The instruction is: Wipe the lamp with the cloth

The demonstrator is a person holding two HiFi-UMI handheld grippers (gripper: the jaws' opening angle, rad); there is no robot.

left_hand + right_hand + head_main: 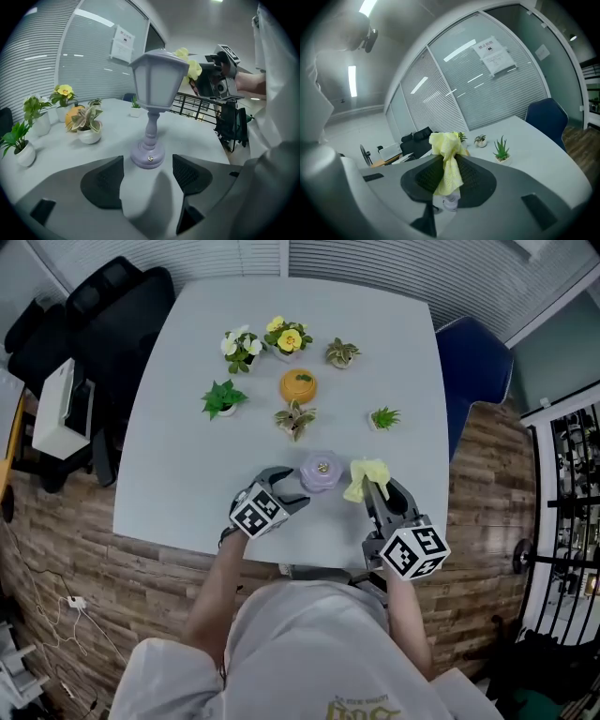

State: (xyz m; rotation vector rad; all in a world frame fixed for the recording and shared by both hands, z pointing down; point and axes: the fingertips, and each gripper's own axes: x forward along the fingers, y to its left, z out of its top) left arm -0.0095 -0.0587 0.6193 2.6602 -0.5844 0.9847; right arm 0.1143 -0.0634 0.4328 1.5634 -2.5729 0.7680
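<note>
Wipe not yet begun (approach stage, by judgement). Lamp point(322, 471) upright, 6 o'clock on table point(187, 427). Left gripper point(147, 176) spread, lamp foot just ahead. Right gripper point(447, 180) pinching cloth point(447, 159) at lamp's 3 o'clock. Next: steady lamp, bring cloth onto it.

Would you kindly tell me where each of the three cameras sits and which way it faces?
Head view: on the person's head, facing steeply down at the table; shows arms, left gripper, right gripper.
Left gripper view: on that gripper, facing level along its open jaws at the lamp.
Right gripper view: on that gripper, tilted up toward the blinds; jaws shut on the cloth.
Shared: the cloth shows in all three.
</note>
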